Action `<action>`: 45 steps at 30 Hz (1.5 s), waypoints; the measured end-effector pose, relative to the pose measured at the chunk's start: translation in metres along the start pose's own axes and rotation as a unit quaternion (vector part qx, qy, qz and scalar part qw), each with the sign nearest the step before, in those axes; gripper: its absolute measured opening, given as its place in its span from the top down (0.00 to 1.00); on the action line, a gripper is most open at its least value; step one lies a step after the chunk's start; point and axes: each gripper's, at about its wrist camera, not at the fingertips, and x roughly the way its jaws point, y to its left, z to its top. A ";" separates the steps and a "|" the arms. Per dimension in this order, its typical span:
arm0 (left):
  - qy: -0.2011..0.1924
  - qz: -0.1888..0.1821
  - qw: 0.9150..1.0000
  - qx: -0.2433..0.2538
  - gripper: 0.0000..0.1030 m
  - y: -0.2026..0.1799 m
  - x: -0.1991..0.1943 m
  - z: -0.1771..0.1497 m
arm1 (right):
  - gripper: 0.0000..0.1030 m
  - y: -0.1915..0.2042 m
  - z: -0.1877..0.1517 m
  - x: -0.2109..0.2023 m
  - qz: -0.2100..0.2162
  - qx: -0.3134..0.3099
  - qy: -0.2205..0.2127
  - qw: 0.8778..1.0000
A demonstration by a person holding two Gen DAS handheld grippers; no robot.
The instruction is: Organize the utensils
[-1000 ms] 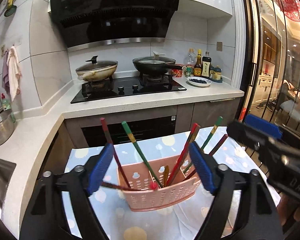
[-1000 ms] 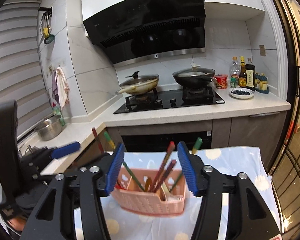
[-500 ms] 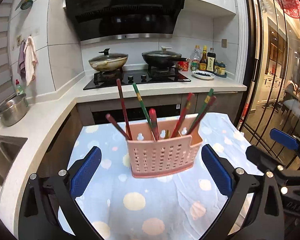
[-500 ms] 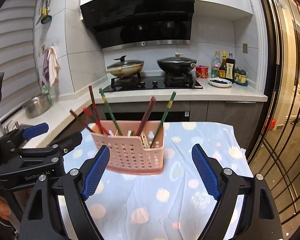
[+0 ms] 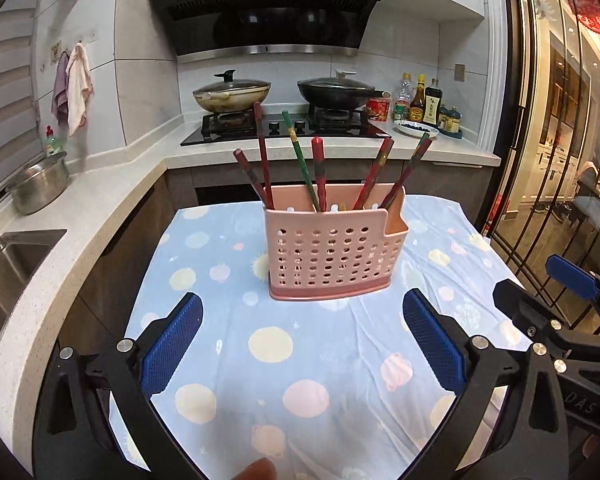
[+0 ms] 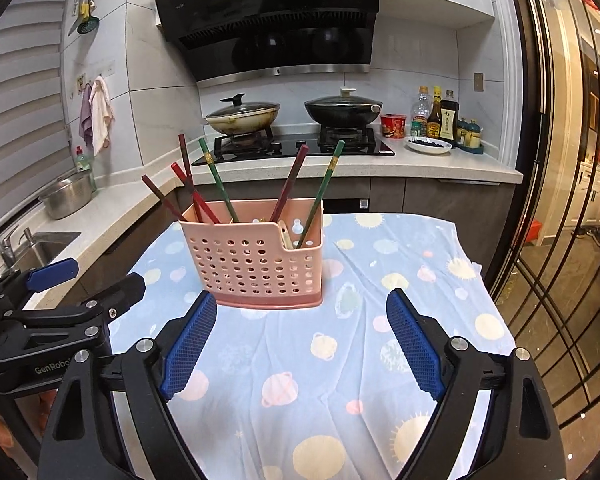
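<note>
A pink perforated utensil holder [image 5: 328, 256] [image 6: 260, 264] stands upright on the blue spotted tablecloth [image 5: 260, 360] [image 6: 380, 272]. Several red and green chopsticks [image 5: 300, 160] [image 6: 288, 184] lean in it. My left gripper [image 5: 302, 312] is open in front of the holder, with nothing between its blue pads [image 5: 172, 344]. My right gripper [image 6: 301, 316] faces the holder from a short distance; its jaws are opening and are empty. Each gripper shows at the edge of the other's view, the right gripper [image 5: 572, 276] at the right and the left gripper [image 6: 52, 276] at the left.
Behind the table runs a counter with a black hob [image 6: 296, 148], two lidded pans and sauce bottles [image 6: 436, 120]. A sink [image 5: 16, 256] and a steel bowl [image 5: 40, 184] lie to the left. Glass doors [image 6: 572, 200] stand to the right. A fingertip [image 5: 260, 470] shows at the bottom edge.
The holder was tilted between both pairs of jaws a second ago; it now stands on the cloth. Both grippers have widened and drawn back from it.
</note>
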 end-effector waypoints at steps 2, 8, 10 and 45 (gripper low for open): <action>0.003 0.000 1.000 -0.001 0.07 0.001 -0.001 -0.005 | 0.19 -0.001 -0.003 -0.001 -0.005 0.001 0.000 1.000; 0.008 0.006 1.000 -0.006 0.07 0.000 -0.005 -0.013 | 0.15 -0.003 -0.013 -0.002 -0.004 0.005 0.004 1.000; 0.008 0.009 1.000 -0.006 0.07 0.000 -0.006 -0.015 | 0.06 -0.005 -0.016 -0.003 0.000 0.009 0.007 1.000; -0.015 0.033 0.999 0.003 0.07 -0.008 -0.027 -0.031 | 0.06 -0.014 -0.040 -0.020 -0.021 0.008 0.004 1.000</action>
